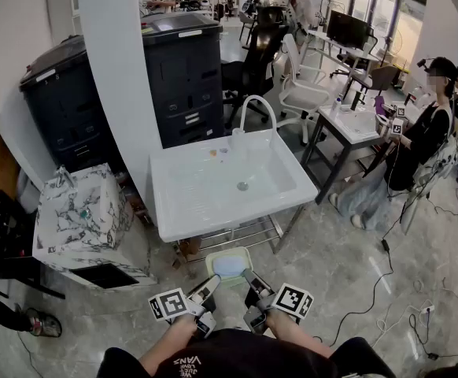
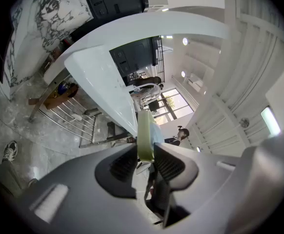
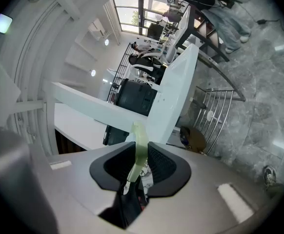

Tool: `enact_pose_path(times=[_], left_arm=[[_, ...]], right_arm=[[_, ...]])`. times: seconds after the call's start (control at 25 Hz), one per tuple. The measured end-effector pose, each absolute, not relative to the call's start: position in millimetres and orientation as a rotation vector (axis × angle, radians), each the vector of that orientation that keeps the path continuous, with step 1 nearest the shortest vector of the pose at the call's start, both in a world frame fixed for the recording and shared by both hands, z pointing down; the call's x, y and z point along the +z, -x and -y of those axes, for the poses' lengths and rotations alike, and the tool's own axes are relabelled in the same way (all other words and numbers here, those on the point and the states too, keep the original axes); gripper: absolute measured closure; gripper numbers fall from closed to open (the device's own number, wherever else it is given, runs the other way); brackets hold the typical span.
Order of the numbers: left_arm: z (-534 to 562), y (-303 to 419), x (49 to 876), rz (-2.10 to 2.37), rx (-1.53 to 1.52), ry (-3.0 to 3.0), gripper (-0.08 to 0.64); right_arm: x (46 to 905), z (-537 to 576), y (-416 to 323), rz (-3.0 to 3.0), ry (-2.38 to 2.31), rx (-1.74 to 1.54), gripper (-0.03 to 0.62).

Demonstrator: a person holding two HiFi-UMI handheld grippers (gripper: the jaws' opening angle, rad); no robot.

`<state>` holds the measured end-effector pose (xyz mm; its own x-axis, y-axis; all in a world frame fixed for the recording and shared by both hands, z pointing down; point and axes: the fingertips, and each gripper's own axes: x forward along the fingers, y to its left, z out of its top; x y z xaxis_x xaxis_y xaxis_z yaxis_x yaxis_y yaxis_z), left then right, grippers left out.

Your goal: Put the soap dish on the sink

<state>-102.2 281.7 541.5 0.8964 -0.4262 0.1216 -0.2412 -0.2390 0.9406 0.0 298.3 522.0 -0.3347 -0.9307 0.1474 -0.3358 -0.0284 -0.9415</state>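
Near sink (image 1: 188,197), soap dish (image 1: 229,266) in both jaws

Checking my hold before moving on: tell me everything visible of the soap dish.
The soap dish is a pale green, rounded-rectangle tray, plastic-looking, with a light blue inside. It is held roughly level in the air, in front of the white sink. The left gripper and right gripper each pinch its rim.

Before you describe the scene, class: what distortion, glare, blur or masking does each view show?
Head view: fisheye curves the floor at its edges; a mosaic patch masks a seated person's face; the white sink looks bright, low in contrast. Left gripper view: black corners, soap dish soft up close, windows blown out. Right gripper view: black corners too, ceiling beams bowed.
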Motion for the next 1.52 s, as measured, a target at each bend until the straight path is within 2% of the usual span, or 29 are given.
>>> enact_pose_path(times=[0.76, 1.52], left_arm=[[-275, 85, 542, 0.562, -0.26, -1.817, 0.408], [-148, 76, 542, 0.489, -0.226, -1.815, 0.41]], right_arm=[[529, -285, -19, -1.737, 1.283, -1.41, 0.52], [525, -164, -26, -1.686, 1.347, -1.372, 0.52]])
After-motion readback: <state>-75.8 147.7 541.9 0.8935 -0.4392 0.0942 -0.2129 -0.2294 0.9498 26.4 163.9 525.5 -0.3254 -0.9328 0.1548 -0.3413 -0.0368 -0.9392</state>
